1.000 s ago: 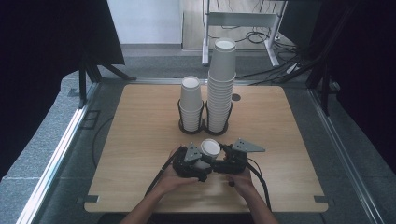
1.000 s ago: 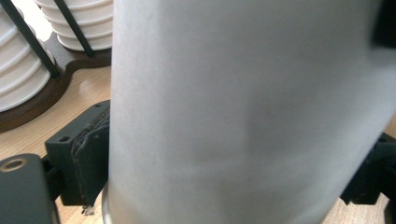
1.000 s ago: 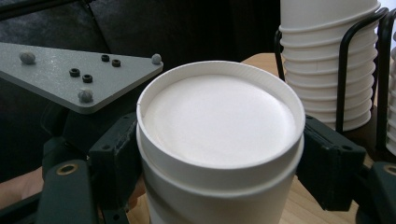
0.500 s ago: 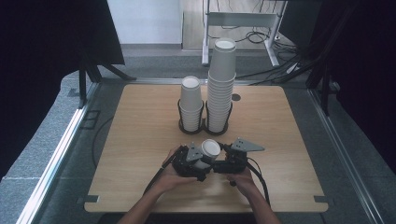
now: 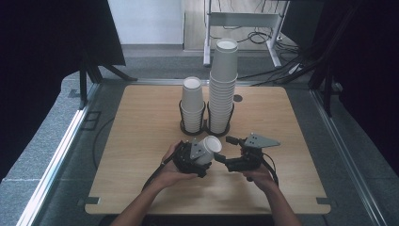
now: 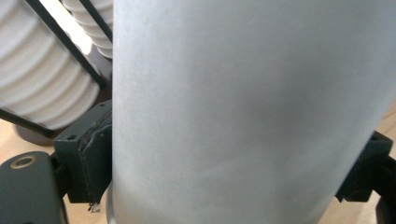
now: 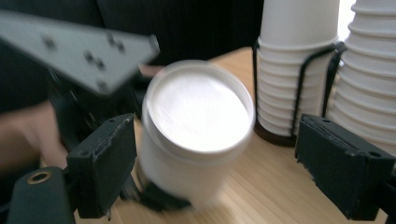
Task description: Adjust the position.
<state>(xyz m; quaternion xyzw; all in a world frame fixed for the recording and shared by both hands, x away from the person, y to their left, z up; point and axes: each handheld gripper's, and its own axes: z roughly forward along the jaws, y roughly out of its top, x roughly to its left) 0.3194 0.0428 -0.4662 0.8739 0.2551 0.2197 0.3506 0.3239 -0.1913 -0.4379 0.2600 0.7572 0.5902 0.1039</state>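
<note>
Near the table's front edge, a white paper cup (image 5: 208,148) sits tilted, clamped in your left gripper (image 5: 192,157). Your right gripper (image 5: 227,151) is just beside its rim, jaws wide and just opened further, nothing between them. Behind stand two cup stacks (image 5: 222,87) in a black wire rack (image 5: 181,113).

The paper cup (image 6: 243,107) is so close up in the left gripper view that its rim and base run off the edges. The cup stacks (image 6: 42,79) behind it are cropped to a corner. In the right gripper view the cup (image 7: 196,135) is smeared, so its base is probably hidden by blur. The taller stack (image 7: 369,70) is cut off at the right.
</note>
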